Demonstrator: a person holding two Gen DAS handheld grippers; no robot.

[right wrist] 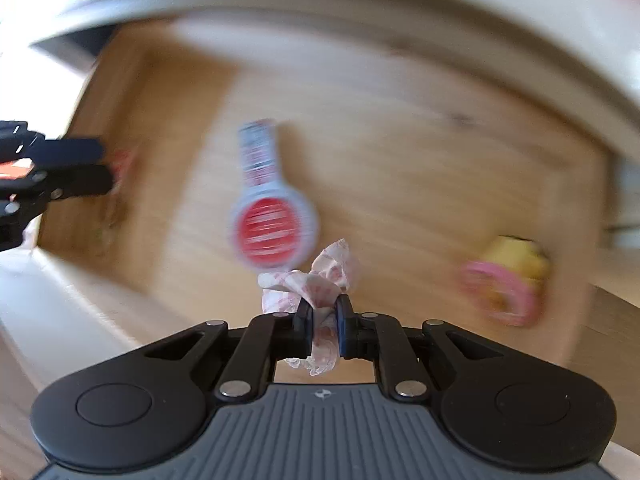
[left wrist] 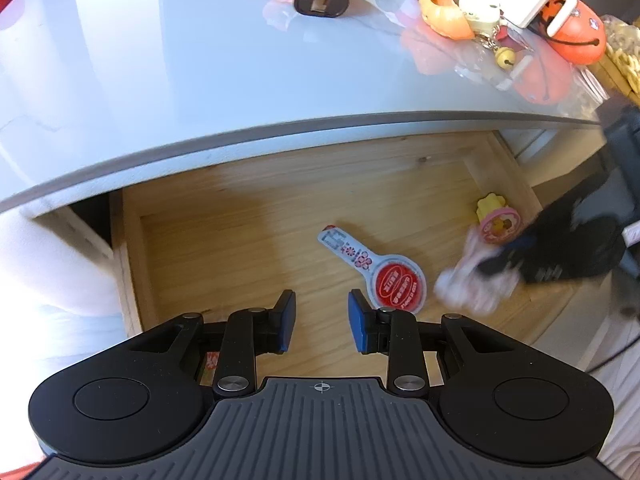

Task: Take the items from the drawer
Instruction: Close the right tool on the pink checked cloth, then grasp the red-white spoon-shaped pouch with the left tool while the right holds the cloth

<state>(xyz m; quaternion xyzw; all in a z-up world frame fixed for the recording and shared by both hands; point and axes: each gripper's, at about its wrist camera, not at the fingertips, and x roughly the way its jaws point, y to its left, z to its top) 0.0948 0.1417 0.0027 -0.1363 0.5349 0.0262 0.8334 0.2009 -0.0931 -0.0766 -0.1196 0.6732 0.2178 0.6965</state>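
We have the right gripper (right wrist: 323, 322) clamped on a crumpled pink-and-white wrapper (right wrist: 320, 280), pointing down into the open wooden drawer (left wrist: 248, 216); the wrapper bunches out above and below the pads. The right wrist view is blurred, so whether the wrapper is clear of the drawer floor we can't tell. Our left gripper (left wrist: 322, 326) hangs over the drawer's front part with its jaws partly apart and nothing between them.

Progress, as we judge it: several toys and trinkets already sit on the grey tabletop (left wrist: 160, 80) above the drawer, so some of the emptying looks done. Left in the drawer: the red-and-white spoon-shaped packet (left wrist: 376, 270) lying flat mid-floor, and a yellow-and-pink toy (left wrist: 498, 220) near the right wall. Something reddish shows under the left gripper (left wrist: 210, 362); too hidden to name.

Room: the tabletop edge overhangs the back of the drawer, so lifts should come up toward the front. The packet lies just beside the wrapper. The yellow-and-pink toy sits close to the side wall, tight for a jaw on that side. The drawer's left half looks bare.
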